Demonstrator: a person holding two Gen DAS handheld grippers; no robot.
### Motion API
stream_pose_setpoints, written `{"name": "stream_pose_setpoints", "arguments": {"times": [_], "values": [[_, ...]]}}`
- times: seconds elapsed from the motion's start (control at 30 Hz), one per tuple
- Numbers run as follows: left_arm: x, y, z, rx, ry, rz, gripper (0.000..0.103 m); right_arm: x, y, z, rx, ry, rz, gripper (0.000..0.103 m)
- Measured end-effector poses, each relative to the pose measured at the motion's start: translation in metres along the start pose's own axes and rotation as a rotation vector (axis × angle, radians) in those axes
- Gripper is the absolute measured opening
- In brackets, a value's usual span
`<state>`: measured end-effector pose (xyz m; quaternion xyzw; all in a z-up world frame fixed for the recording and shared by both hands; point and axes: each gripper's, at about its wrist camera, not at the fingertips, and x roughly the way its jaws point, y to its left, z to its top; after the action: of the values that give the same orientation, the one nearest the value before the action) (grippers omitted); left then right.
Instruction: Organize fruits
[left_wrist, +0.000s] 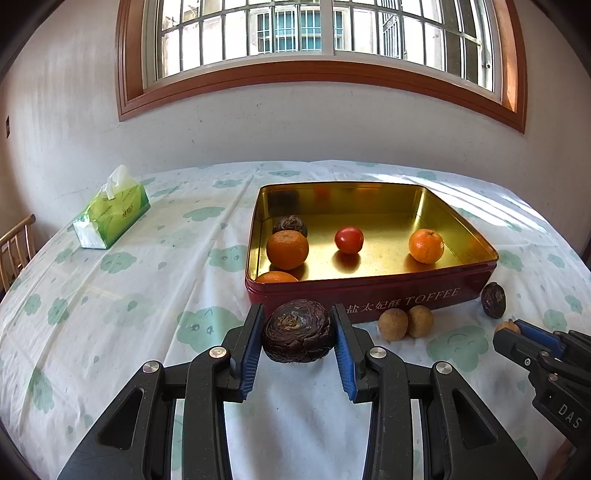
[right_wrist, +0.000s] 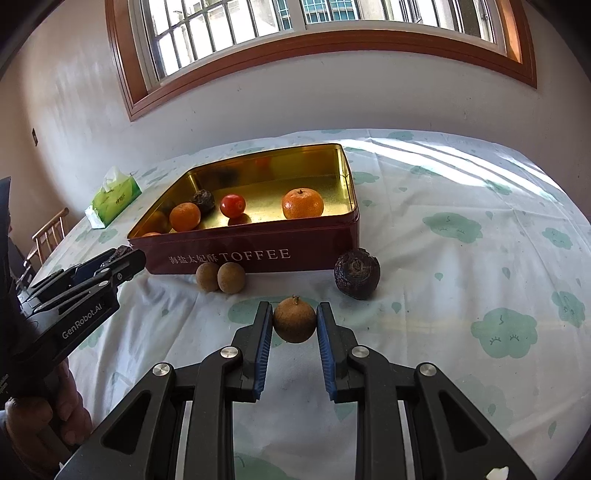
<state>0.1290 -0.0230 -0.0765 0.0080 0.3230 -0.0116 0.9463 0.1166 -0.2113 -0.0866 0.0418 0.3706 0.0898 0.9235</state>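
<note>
My left gripper (left_wrist: 297, 325) is shut on a dark wrinkled water chestnut (left_wrist: 298, 330), held just in front of the red TOFFEE tin (left_wrist: 369, 295). My right gripper (right_wrist: 294, 320) is shut on a small brown longan (right_wrist: 294, 320) above the tablecloth. The tin (right_wrist: 258, 254) holds several fruits: oranges (left_wrist: 287, 249), a red tomato (left_wrist: 348, 240) and a dark chestnut (left_wrist: 291, 224). Two longans (right_wrist: 221, 277) lie against the tin's front. Another dark chestnut (right_wrist: 357, 272) lies at the tin's right corner.
A green tissue box (left_wrist: 110, 214) stands at the table's far left. A wooden chair (left_wrist: 14, 247) is beyond the left edge. The wall and window are behind the table. The tablecloth (right_wrist: 480, 258) is white with green clouds.
</note>
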Motion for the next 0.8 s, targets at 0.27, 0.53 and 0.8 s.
{"name": "stream_pose_setpoints", "arguments": {"times": [0.27,0.53,0.8], "values": [[0.0,0.0,0.0,-0.001,-0.002,0.003,0.037,-0.006,0.0,0.001,-0.003,-0.036,-0.021,0.022],[-0.004,0.001,-0.001,-0.001,-0.021,0.003,0.037,-0.012,0.004,0.0,-0.024,-0.071,-0.037,0.022],[-0.008,0.0,0.0,0.004,-0.04,0.002,0.038,-0.016,0.005,0.0,-0.024,-0.093,-0.043,0.022]]}}
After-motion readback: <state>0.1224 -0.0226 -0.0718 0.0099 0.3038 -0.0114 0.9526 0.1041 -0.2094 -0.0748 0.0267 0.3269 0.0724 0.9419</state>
